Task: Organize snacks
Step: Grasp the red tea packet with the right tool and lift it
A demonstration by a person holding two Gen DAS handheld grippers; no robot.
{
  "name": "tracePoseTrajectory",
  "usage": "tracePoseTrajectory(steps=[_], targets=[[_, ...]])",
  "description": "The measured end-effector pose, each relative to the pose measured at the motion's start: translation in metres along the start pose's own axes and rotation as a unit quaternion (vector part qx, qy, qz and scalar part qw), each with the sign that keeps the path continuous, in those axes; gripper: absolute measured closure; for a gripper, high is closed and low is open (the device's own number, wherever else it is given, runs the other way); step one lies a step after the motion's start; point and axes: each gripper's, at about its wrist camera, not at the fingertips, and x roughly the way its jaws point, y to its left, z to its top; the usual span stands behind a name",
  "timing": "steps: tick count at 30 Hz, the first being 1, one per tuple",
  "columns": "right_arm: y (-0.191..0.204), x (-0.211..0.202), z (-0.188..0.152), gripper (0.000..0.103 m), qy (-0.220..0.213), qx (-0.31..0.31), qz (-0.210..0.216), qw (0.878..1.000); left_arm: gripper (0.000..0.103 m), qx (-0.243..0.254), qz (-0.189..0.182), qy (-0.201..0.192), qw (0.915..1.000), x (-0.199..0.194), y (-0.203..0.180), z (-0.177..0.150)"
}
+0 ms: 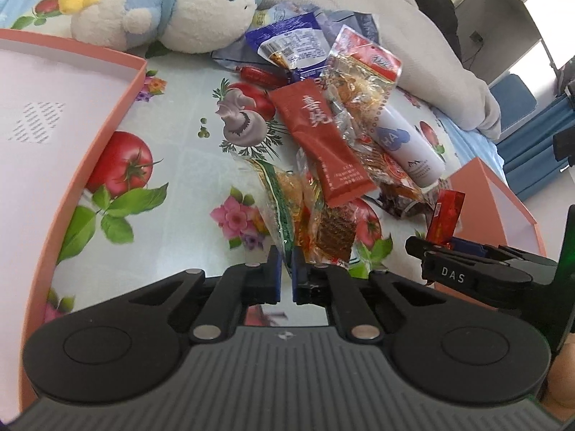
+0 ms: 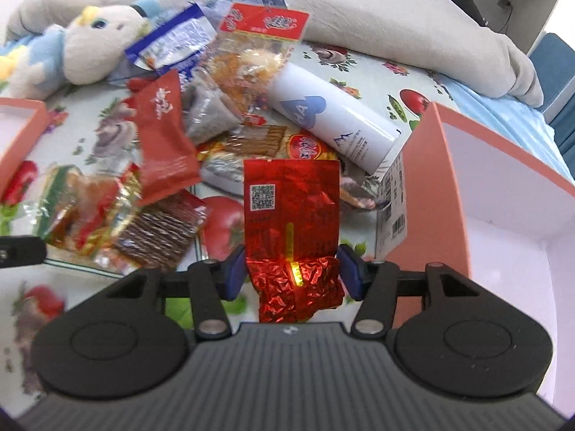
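Note:
A pile of snack packets lies on the flowered cloth. My left gripper (image 1: pixel 286 273) is shut on the edge of a clear green-striped snack bag (image 1: pixel 284 212) at the pile's near end. My right gripper (image 2: pixel 291 273) is shut on a shiny red foil packet (image 2: pixel 291 215) and holds it upright beside the right box; it also shows in the left wrist view (image 1: pixel 445 217). A matte red sachet (image 1: pixel 320 143) (image 2: pixel 163 140), a white tube (image 1: pixel 406 143) (image 2: pixel 330 122), a clear bag with a red header (image 2: pixel 251 54) and a blue packet (image 1: pixel 291 41) lie in the pile.
An orange box with a white inside (image 1: pixel 118 107) stands at the left. A second orange box (image 2: pixel 442 165) stands at the right. A white and blue plush toy (image 1: pixel 161 14) lies behind the pile. A grey blanket (image 2: pixel 395 28) lies along the back.

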Motion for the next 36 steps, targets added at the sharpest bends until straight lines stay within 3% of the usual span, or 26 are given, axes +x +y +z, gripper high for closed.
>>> tracePoseTrajectory(steps=[14, 30, 31, 32, 33, 35, 36], targets=[[0.020, -0.052, -0.065, 0.046, 0.025, 0.025, 0.063, 0.997, 0.099, 0.028, 0.025, -0.007, 0.9993, -0.067, 0.006, -0.058], [0.037, -0.056, -0.110, 0.046, 0.064, 0.062, 0.098, 0.991, 0.096, -0.022, 0.040, 0.017, 0.9988, -0.102, 0.043, -0.107], [0.037, -0.056, -0.111, 0.046, 0.066, 0.064, 0.097, 0.991, 0.093, -0.021, 0.041, 0.022, 0.9987, -0.102, 0.044, -0.109], [0.036, -0.055, -0.112, 0.046, 0.068, 0.068, 0.097, 0.991, 0.083, -0.018, 0.044, 0.026, 0.9986, -0.103, 0.045, -0.110], [0.035, -0.054, -0.112, 0.045, 0.070, 0.075, 0.099, 0.990, 0.063, -0.015, 0.048, 0.031, 0.9982, -0.102, 0.045, -0.112], [0.030, -0.050, -0.115, 0.036, 0.075, 0.094, 0.111, 0.986, 0.037, -0.012, 0.062, 0.040, 0.9972, -0.100, 0.047, -0.114], [0.028, -0.049, -0.116, 0.033, 0.078, 0.102, 0.115, 0.985, 0.035, -0.010, 0.067, 0.041, 0.9969, -0.100, 0.047, -0.115]])
